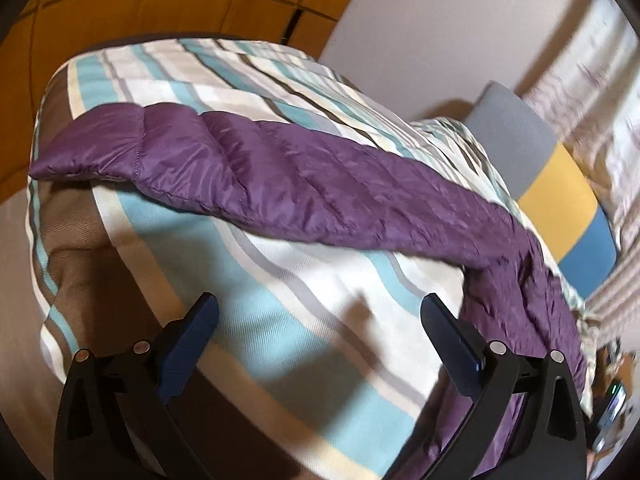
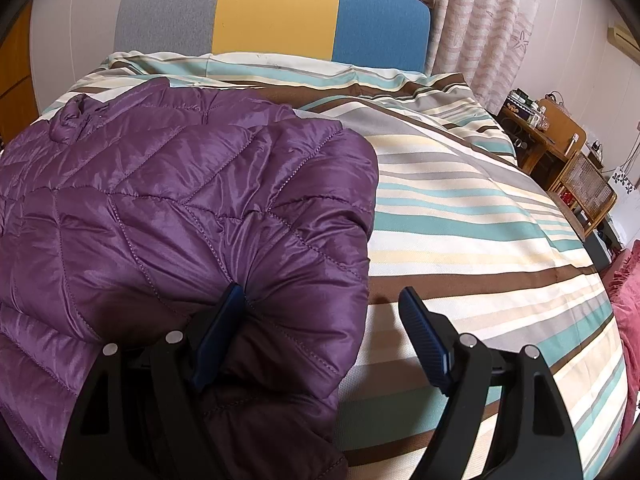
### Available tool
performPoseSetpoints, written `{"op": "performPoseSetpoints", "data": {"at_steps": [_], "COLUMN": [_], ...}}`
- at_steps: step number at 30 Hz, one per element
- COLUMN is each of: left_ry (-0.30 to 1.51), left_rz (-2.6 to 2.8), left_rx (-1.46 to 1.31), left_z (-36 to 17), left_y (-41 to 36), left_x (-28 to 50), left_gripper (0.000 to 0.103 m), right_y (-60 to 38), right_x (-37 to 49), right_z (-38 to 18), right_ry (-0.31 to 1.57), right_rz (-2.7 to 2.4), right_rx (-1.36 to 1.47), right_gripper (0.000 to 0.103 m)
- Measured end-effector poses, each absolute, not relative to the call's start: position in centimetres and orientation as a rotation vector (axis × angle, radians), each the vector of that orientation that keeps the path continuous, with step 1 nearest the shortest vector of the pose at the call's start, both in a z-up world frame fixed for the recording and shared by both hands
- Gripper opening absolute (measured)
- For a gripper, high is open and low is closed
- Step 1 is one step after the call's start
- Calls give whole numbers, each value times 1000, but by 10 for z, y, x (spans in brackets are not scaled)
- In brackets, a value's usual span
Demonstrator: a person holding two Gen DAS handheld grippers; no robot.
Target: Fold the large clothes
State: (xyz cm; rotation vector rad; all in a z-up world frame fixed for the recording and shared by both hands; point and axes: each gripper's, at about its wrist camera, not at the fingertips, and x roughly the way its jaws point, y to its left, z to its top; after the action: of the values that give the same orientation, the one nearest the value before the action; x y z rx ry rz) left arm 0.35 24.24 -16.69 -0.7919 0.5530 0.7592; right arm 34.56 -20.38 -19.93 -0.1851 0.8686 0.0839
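Observation:
A purple quilted puffer jacket (image 2: 168, 208) lies on a striped bed cover (image 2: 460, 220). In the left wrist view one sleeve (image 1: 248, 168) stretches out flat to the left across the bed cover (image 1: 280, 312). My left gripper (image 1: 320, 312) is open and empty above the cover, just below the sleeve. My right gripper (image 2: 322, 304) is open at the jacket's right edge. Its left finger (image 2: 224, 320) presses into the folded purple fabric; its right finger (image 2: 420, 324) is over bare cover.
A grey, yellow and blue headboard (image 2: 276, 12) stands at the bed's far end. Curtains (image 2: 480, 28) hang at the right. A wooden desk and chair (image 2: 560, 148) with small items stand right of the bed. Orange cupboard panels (image 1: 160, 0) lie beyond the bed's left side.

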Motion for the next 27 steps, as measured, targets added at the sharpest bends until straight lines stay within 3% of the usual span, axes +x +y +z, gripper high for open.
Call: {"op": "performPoseSetpoints", "data": {"at_steps": [14, 21, 24, 27], "left_ry": [355, 417, 432, 425], "left_rz": [900, 1039, 1065, 1094], "left_rx": [-1089, -1085, -1023, -932], "left_z": [-171, -171, -164, -151], "left_y": [323, 345, 347, 341], "left_x": [-3, 8, 18, 26], "left_gripper": [99, 34, 24, 23], "right_y": [-204, -204, -204, -204], "right_x": [345, 345, 345, 344], "right_z": [-199, -199, -199, -198], "right_ry": [868, 869, 869, 870], "right_rz": [83, 82, 82, 83], "right_rx": [-187, -188, -188, -186], "right_gripper": [79, 79, 80, 80]}}
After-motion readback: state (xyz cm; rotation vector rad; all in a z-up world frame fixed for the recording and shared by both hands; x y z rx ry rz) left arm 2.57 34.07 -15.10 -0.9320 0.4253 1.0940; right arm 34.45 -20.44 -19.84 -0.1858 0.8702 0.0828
